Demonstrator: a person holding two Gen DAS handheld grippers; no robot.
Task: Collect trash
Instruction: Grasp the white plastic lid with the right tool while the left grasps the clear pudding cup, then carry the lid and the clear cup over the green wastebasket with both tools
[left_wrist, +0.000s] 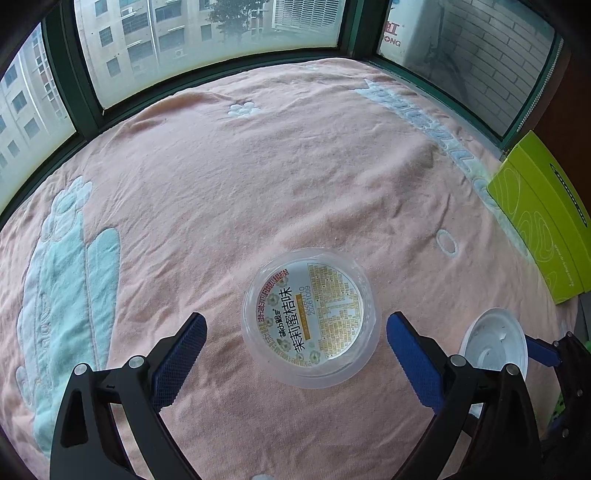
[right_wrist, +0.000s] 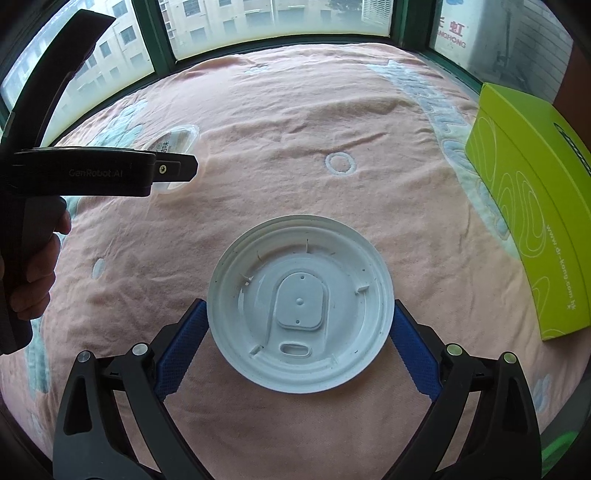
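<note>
A clear plastic cup with a printed foil seal (left_wrist: 309, 319) lies on the pink blanket (left_wrist: 258, 177), between the blue pads of my left gripper (left_wrist: 295, 354). The jaws stand wide, clear of its sides. A white plastic lid (right_wrist: 299, 304) lies on the blanket between the pads of my right gripper (right_wrist: 299, 347); the pads sit at its rim on both sides, whether they press it I cannot tell. The lid also shows in the left wrist view (left_wrist: 493, 341). The cup shows at far left in the right wrist view (right_wrist: 173, 142), partly behind the left gripper's body.
A lime-green box (right_wrist: 532, 206) lies at the blanket's right edge; it also shows in the left wrist view (left_wrist: 543, 218). Green-framed windows (left_wrist: 207, 37) run along the far side. A hand (right_wrist: 33, 273) holds the left gripper's handle.
</note>
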